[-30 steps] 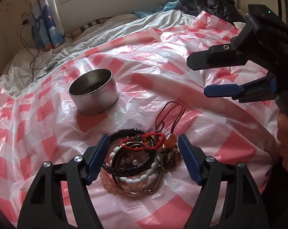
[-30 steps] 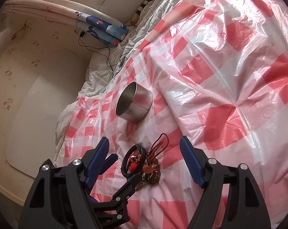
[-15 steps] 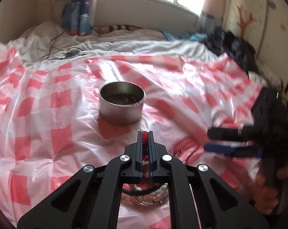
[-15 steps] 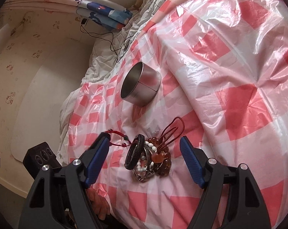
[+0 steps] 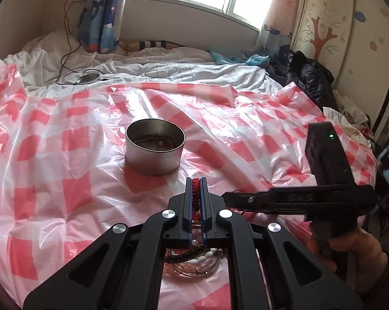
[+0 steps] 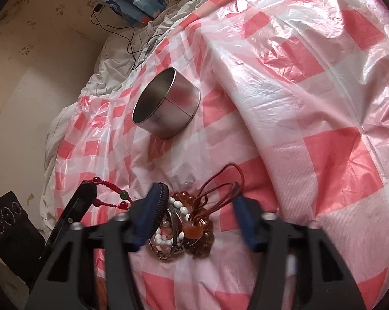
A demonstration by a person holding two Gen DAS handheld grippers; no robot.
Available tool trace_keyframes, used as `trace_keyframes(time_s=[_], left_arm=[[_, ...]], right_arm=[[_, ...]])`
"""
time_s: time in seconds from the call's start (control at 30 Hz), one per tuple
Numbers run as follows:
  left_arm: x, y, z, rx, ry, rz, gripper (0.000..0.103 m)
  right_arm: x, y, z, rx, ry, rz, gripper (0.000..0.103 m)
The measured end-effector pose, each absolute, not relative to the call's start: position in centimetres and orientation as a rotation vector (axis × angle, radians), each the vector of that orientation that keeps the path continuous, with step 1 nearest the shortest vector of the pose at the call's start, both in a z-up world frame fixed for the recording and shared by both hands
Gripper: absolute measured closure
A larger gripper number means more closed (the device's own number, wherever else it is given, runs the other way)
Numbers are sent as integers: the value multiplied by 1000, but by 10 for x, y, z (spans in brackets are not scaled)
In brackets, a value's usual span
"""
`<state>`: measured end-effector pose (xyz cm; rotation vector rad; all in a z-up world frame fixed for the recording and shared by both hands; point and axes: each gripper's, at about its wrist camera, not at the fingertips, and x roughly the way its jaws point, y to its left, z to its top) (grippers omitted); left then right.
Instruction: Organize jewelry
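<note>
Just short of the metal tin (image 5: 155, 152), my left gripper (image 5: 196, 188) pinches the red beaded bracelet (image 6: 111, 193), while my right gripper's (image 6: 194, 219) jaws have just been closing around the jewelry pile (image 6: 184, 228).

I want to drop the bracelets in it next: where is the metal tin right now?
The metal tin stands upright on the checked plastic sheet, straight beyond the left gripper and apart from the jewelry pile.
</note>
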<state>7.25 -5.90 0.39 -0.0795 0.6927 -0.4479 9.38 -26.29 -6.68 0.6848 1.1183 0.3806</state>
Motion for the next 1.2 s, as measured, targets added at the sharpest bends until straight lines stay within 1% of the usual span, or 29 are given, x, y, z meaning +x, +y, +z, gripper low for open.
trace_keyframes(time_s=[0.03, 0.07, 0.13, 0.33, 0.5, 0.57, 0.63, 0.7, 0.73, 1.0, 1.1, 1.13, 1.2], left_arm=[[73, -57, 4, -89, 690, -440, 98], [74, -53, 5, -107, 689, -434, 98], [77, -45, 5, -149, 689, -425, 98], [82, -38, 4, -183, 697, -410, 98], [84, -38, 2, -181, 695, -409, 98], [85, -37, 2, -185, 695, -406, 98], [85, -37, 1, -187, 696, -404, 98], [85, -37, 1, -190, 699, -403, 98], [85, -36, 1, -192, 699, -403, 98], [85, -35, 2, -201, 697, -406, 98], [84, -37, 3, -198, 694, -412, 98], [84, -37, 3, -197, 694, -412, 98], [84, -37, 3, -198, 695, -411, 98]], right_arm=[[96, -261, -69, 689, 1125, 383, 89], [97, -261, -70, 696, 1126, 396, 95], [94, -261, -65, 692, 1089, 408, 97], [83, -277, -39, 779, 913, 483, 97], [75, -288, -24, 808, 816, 513, 97], [73, -291, -21, 811, 807, 526, 97], [75, -289, -26, 796, 857, 503, 96], [74, -288, -37, 765, 962, 413, 59], [72, -289, -41, 765, 1000, 382, 36], [53, -286, -51, 781, 1036, 374, 36], [61, -279, -56, 776, 1054, 371, 37], [66, -277, -61, 785, 1069, 372, 43], [79, -269, -71, 785, 1118, 359, 63]])
